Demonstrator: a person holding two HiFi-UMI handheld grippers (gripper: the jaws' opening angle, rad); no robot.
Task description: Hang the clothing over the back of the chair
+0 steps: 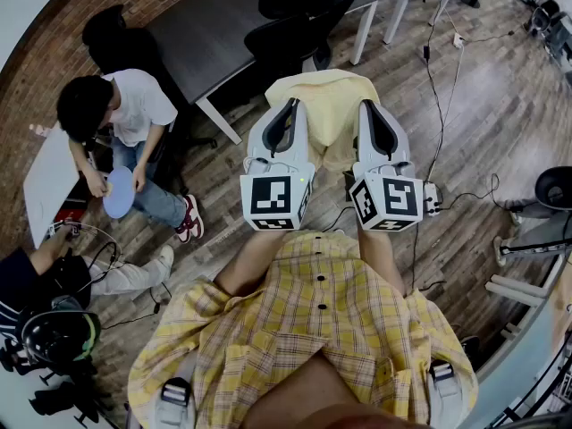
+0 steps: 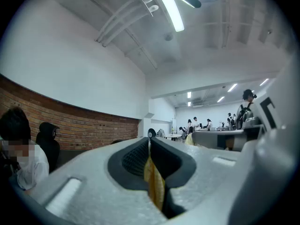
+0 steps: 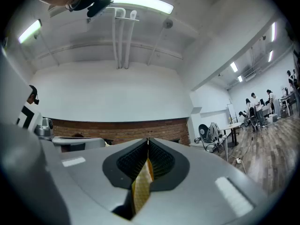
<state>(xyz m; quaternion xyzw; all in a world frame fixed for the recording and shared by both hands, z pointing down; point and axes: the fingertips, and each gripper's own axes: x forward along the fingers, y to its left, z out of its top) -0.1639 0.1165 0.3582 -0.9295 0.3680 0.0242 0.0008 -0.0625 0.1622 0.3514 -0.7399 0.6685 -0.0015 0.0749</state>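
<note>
Plainly, in the head view, a pale yellow garment [image 1: 326, 105] was held up on the near side of the dark table [image 1: 223, 25], just in front of the two black chairs [image 1: 295, 25] pushed against that table. Its left edge was pinched by the left gripper [image 1: 289, 105] and its right edge by the right gripper [image 1: 368, 105], so that the cloth was spread between them. Whether the cloth touched either chair could not be told. A person in a white T-shirt [image 1: 125, 114] was seen seated to the left of the table.

In the left gripper view, the left gripper [image 2: 150, 142] was seen clamped tight on a fold of the yellow garment [image 2: 153, 184], which was squeezed between the dark pads.

In the right gripper view, the right gripper [image 3: 148, 144] was likewise closed on a strip of the garment [image 3: 140, 186], which was caught between its pads.
</note>
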